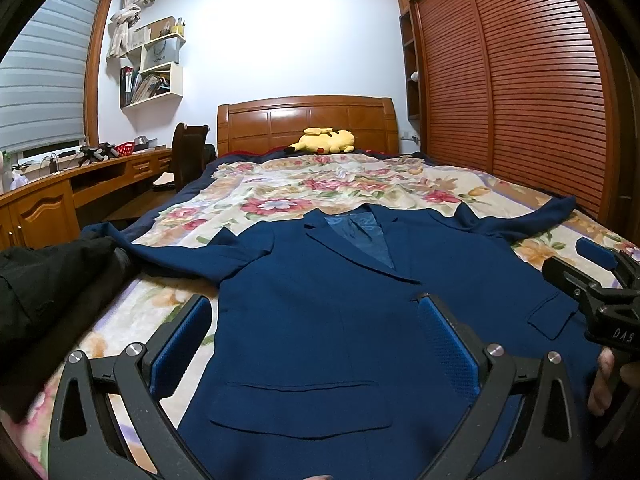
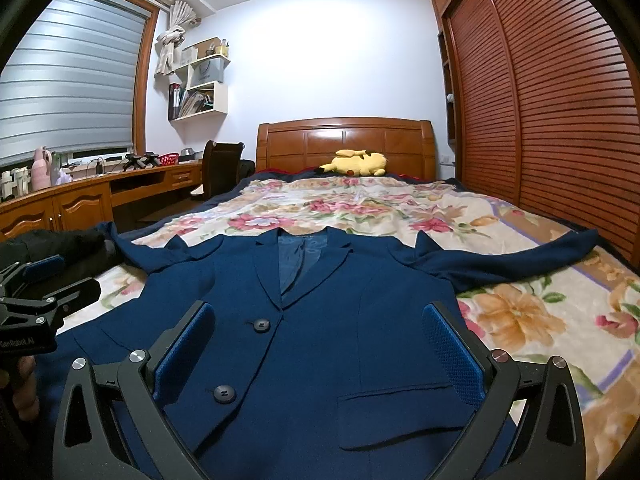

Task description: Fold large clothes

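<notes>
A dark blue suit jacket (image 1: 320, 280) lies flat and face up on the floral blanket (image 1: 304, 188) of a bed. Its front is buttoned and both sleeves are spread out to the sides. My left gripper (image 1: 316, 320) hovers open over the jacket's lower left half, with nothing between its blue pads. In the right wrist view, my right gripper (image 2: 320, 328) stands open above the jacket (image 2: 328, 280), near the two black buttons and the flap pocket. Each view catches the other tool at its edge: the right gripper (image 1: 580, 264) and the left gripper (image 2: 60, 278).
A black garment (image 1: 48, 280) lies heaped at the bed's left edge by the sleeve end. A yellow plush toy (image 1: 324, 140) rests by the wooden headboard (image 1: 308, 120). A slatted wardrobe (image 1: 520, 100) lines the right side; a desk (image 1: 60, 192) and chair (image 1: 188, 156) stand left.
</notes>
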`<state>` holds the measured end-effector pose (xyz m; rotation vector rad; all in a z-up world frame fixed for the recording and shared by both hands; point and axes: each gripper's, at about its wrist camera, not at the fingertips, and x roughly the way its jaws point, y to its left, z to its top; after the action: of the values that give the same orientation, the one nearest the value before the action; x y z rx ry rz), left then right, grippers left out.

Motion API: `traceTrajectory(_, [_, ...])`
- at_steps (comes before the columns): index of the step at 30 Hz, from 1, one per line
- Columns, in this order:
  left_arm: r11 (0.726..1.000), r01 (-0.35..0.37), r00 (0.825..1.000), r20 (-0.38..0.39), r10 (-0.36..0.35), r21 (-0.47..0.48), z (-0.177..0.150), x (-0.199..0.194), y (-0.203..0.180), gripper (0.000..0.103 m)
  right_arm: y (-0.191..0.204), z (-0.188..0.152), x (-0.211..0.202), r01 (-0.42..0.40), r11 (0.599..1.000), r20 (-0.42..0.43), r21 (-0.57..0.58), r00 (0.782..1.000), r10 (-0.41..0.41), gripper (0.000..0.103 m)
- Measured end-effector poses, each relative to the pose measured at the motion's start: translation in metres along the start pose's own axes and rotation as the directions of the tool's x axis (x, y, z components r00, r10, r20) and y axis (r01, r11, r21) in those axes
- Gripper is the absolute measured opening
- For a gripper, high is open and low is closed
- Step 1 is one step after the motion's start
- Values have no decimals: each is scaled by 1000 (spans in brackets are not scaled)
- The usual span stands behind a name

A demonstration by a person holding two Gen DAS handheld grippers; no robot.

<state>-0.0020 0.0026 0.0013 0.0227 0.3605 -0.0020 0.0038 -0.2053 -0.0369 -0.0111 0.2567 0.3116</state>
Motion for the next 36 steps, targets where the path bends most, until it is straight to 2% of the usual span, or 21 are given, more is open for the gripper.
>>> traceTrajectory(36, [1000,-9,1000,5,9,6,1,-1,2,103,-1,0,-2,-2,1000,4,4,1000,2,103])
